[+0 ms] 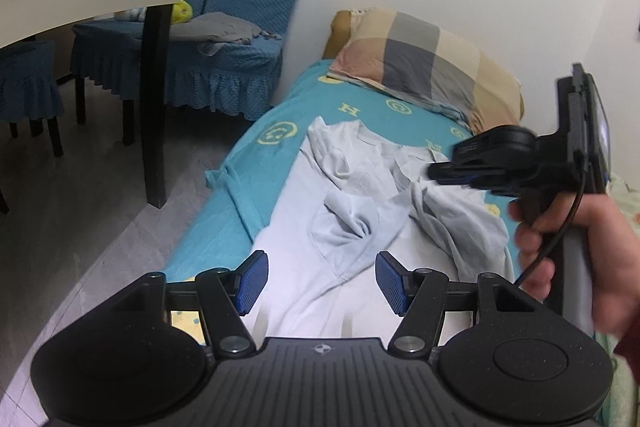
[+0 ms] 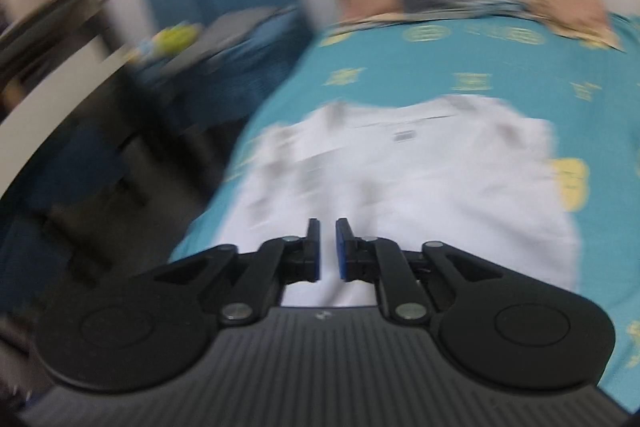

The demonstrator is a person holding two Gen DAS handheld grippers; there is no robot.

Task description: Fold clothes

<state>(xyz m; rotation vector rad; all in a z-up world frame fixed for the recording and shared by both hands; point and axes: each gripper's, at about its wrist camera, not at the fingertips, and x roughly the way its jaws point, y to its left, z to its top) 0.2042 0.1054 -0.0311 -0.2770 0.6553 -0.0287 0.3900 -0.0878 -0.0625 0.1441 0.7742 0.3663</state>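
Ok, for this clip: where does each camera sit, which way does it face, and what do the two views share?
Left wrist: on the left tongs, facing down along the bed at a crumpled pale shirt; the right tongs and the hand holding them show.
Right wrist: on the right tongs, facing the same shirt, blurred; only its own fingers show.
Shared: shirt, bed, checked pillow, blue chair.
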